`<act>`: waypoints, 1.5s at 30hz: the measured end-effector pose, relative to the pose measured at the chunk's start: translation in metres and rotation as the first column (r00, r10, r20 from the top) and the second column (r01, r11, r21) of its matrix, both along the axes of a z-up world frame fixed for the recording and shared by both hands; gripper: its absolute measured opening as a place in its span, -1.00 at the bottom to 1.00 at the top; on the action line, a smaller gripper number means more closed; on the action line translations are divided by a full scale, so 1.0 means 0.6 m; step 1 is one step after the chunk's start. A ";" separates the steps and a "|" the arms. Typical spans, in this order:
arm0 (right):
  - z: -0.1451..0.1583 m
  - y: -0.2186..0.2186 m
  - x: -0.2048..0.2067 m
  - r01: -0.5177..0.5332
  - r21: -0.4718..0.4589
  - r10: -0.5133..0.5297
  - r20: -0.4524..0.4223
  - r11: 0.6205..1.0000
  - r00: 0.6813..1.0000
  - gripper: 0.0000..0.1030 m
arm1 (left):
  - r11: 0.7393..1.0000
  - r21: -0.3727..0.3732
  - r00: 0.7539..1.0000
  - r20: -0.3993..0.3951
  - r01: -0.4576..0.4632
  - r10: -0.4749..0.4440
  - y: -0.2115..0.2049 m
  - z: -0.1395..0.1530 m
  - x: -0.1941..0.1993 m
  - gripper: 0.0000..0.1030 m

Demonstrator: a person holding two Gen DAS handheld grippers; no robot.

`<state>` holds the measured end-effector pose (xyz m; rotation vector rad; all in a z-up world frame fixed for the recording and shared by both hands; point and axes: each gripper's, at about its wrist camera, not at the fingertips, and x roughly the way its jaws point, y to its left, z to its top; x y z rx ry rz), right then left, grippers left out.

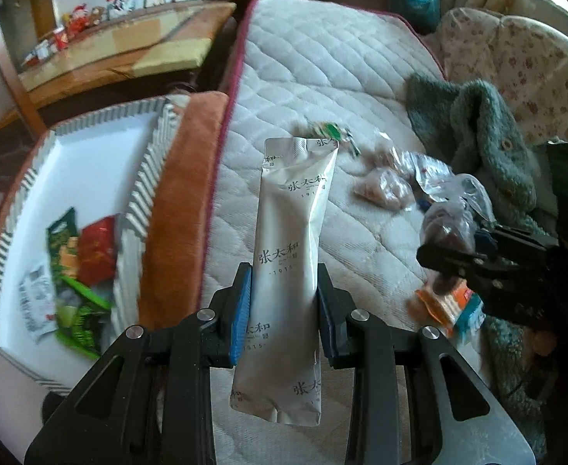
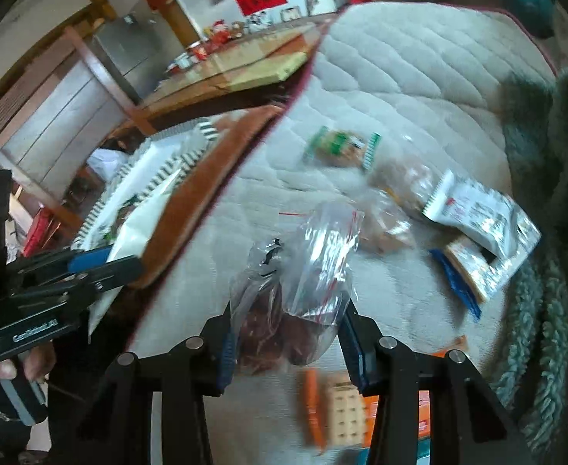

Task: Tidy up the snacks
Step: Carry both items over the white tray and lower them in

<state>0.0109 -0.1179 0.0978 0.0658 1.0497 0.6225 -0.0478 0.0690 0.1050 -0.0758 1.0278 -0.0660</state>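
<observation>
Both grippers point steeply down over the quilted mattress (image 1: pixel 322 77). In the right wrist view a hand (image 2: pixel 1 368) shows at lower left, wrapped on the left tool's handle.

Striped box (image 1: pixel 24 190), left of frame beside the mattress edge: it holds a green packet (image 1: pixel 67 255), a red packet (image 1: pixel 98 250) and a white sachet (image 1: pixel 36 302).

Left gripper (image 1: pixel 284 314): jaws narrow, pads clamped on a long white pouch (image 1: pixel 295 224), upright at frame centre, clear of the bedding.

Right gripper (image 2: pixel 290 343): jaws narrow, closed on a clear bag of dark red snacks (image 2: pixel 284 310).

Loose on the mattress at right: a white wrapper (image 2: pixel 477 217), a green packet (image 2: pixel 342 147), an orange cracker pack (image 2: pixel 338 410).
</observation>
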 end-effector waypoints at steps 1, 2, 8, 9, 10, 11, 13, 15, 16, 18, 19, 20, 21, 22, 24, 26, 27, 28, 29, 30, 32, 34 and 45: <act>0.007 0.007 -0.003 -0.011 0.001 0.011 0.005 1.000 1.000 -0.14 | 1.000 0.004 1.000 0.005 -0.008 0.007 0.004 0.003 -0.002 -0.42; 0.014 0.014 -0.004 -0.020 0.001 0.020 0.009 1.000 1.000 -0.14 | 1.000 0.008 1.000 0.011 -0.021 0.020 0.012 0.008 -0.005 -0.42; 0.050 0.065 -0.015 -0.086 -0.009 0.087 0.043 0.996 0.995 -0.14 | 0.996 0.020 0.995 0.049 -0.085 0.084 0.050 0.027 -0.022 -0.42; 0.053 0.073 -0.015 -0.095 -0.011 0.096 0.044 0.995 0.994 -0.14 | 0.995 0.020 0.994 0.054 -0.094 0.092 0.055 0.029 -0.024 -0.42; 0.057 0.081 -0.017 -0.105 -0.014 0.105 0.048 0.994 0.993 -0.14 | 0.994 0.018 0.993 0.058 -0.105 0.104 0.063 0.031 -0.027 -0.42; 0.061 0.091 -0.018 -0.116 -0.020 0.117 0.052 0.993 0.992 -0.14 | 0.993 0.016 0.992 0.062 -0.116 0.114 0.069 0.033 -0.029 -0.42; 0.066 0.106 -0.021 -0.136 -0.028 0.137 0.057 0.990 0.989 -0.14 | 0.990 0.018 0.988 0.071 -0.137 0.135 0.083 0.036 -0.033 -0.42; 0.071 0.125 -0.023 -0.157 -0.038 0.159 0.058 0.987 0.986 -0.14 | 0.988 0.020 0.985 0.077 -0.154 0.152 0.098 0.040 -0.038 -0.42; 0.071 0.130 -0.023 -0.163 -0.041 0.165 0.059 0.986 0.985 -0.14 | 0.987 0.019 0.984 0.080 -0.163 0.161 0.105 0.041 -0.039 -0.42; 0.074 0.146 -0.023 -0.182 -0.046 0.184 0.059 0.982 0.981 -0.14 | 0.983 0.018 0.979 0.088 -0.185 0.182 0.121 0.044 -0.043 -0.42; 0.075 0.154 -0.023 -0.193 -0.049 0.196 0.060 0.980 0.979 -0.14 | 0.980 0.019 0.977 0.092 -0.196 0.194 0.130 0.045 -0.044 -0.42; 0.077 0.165 -0.024 -0.207 -0.058 0.211 0.060 0.977 0.976 -0.14 | 0.978 0.020 0.975 0.094 -0.206 0.204 0.136 0.045 -0.045 -0.42; 0.076 0.171 -0.022 -0.214 -0.062 0.217 0.061 0.975 0.974 -0.14 | 0.977 0.019 0.973 0.096 -0.214 0.211 0.142 0.045 -0.046 -0.42; 0.076 0.180 -0.023 -0.224 -0.064 0.228 0.060 0.973 0.972 -0.14 | 0.975 0.017 0.970 0.097 -0.224 0.221 0.149 0.046 -0.047 -0.42; 0.076 0.191 -0.023 -0.236 -0.065 0.240 0.059 0.970 0.969 -0.14 | 0.970 0.014 0.965 0.101 -0.245 0.242 0.166 0.047 -0.050 -0.42; 0.076 0.204 -0.023 -0.250 -0.071 0.254 0.058 0.966 0.965 -0.14 | 0.964 0.014 0.959 0.106 -0.265 0.262 0.181 0.047 -0.052 -0.42; 0.075 0.212 -0.023 -0.257 -0.073 0.262 0.056 0.964 0.964 -0.14 | 0.962 0.015 0.957 0.107 -0.272 0.269 0.186 0.047 -0.053 -0.42; 0.075 0.217 -0.022 -0.262 -0.075 0.267 0.055 0.962 0.962 -0.14 | 0.960 0.017 0.955 0.108 -0.280 0.276 0.192 0.047 -0.054 -0.42; 0.075 0.225 -0.022 -0.270 -0.077 0.275 0.054 0.960 0.960 -0.14 | 0.956 0.019 0.951 0.109 -0.291 0.288 0.200 0.046 -0.056 -0.42; 0.075 0.233 -0.021 -0.279 -0.078 0.283 0.052 0.957 0.958 -0.14 | 0.953 0.021 0.949 0.108 -0.301 0.297 0.206 0.044 -0.057 -0.42; 0.075 0.247 -0.020 -0.293 -0.082 0.297 0.051 0.953 0.953 -0.14 | 0.948 0.018 0.944 0.104 -0.317 0.313 0.219 0.040 -0.059 -0.42; 0.075 0.262 -0.018 -0.309 -0.086 0.314 0.050 0.947 0.948 -0.14 | 0.943 0.020 0.939 0.101 -0.333 0.329 0.232 0.036 -0.060 -0.42; 0.070 0.344 -0.008 -0.391 -0.099 0.396 0.038 0.915 0.917 -0.14 | 0.910 0.036 0.908 0.086 -0.414 0.410 0.297 0.018 -0.061 -0.42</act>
